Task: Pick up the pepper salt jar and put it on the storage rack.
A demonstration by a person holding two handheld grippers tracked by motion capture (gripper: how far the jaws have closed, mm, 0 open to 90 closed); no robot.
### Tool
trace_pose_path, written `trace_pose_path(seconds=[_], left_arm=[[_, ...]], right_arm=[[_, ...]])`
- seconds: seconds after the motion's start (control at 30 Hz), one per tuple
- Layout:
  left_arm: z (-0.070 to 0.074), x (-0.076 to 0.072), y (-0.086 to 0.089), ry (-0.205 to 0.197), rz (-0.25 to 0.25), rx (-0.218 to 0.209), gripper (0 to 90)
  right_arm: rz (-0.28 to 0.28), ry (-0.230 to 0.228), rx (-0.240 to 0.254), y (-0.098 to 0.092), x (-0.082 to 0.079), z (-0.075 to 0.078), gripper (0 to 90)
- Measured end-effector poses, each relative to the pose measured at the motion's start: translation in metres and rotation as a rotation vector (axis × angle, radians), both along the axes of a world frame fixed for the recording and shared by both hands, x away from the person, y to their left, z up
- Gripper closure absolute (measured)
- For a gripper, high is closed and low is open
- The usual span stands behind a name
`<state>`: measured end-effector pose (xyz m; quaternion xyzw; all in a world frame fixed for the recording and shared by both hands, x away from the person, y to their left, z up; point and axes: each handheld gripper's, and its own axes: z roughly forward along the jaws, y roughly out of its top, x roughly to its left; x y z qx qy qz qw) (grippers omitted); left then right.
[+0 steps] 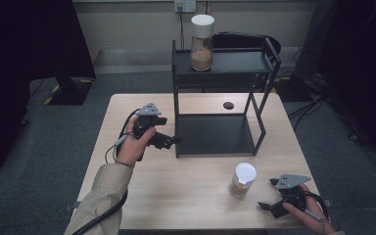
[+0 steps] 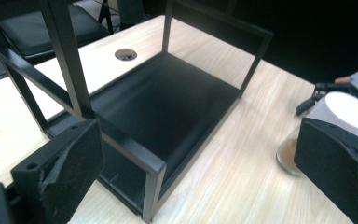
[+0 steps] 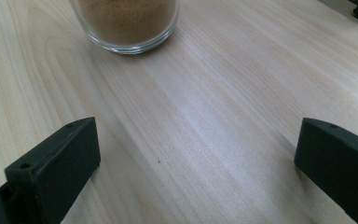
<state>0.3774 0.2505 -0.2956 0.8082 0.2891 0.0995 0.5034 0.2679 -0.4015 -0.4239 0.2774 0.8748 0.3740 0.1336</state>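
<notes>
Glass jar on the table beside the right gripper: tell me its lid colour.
White. The glass jar's lid shows best in the high view.

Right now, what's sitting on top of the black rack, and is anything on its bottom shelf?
On the black rack's top shelf stands one white-lidded jar part-filled with brown powder. The bottom shelf lies bare. The top shelf's far right end, behind its raised rail, is too dark to judge.

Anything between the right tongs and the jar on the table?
Nothing. The right tongs stand open, with only bare table between them and the jar; the right gripper view shows that stretch, with the jar's base at the top.
</notes>
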Motion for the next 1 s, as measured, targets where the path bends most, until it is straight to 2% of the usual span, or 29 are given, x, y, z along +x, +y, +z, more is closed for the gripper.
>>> trace_pose_path(seconds=[0.17, 0.6, 0.8, 1.0], left_arm=[[-0.012, -0.002, 0.005, 0.020, -0.001, -0.010, 1.0], [-0.041, -0.009, 0.012, 0.050, 0.005, 0.002, 1.0], [-0.053, -0.012, 0.012, 0.056, 0.004, 0.043, 1.0], [-0.067, -0.015, 0.011, 0.070, -0.001, 0.057, 1.1]], right_arm=[[0.000, 0.000, 0.000, 0.000, 0.000, 0.000, 0.0], [0.000, 0.000, 0.000, 0.000, 0.000, 0.000, 0.0], [0.000, 0.000, 0.000, 0.000, 0.000, 0.000, 0.0], [0.000, 0.000, 0.000, 0.000, 0.000, 0.000, 0.0]])
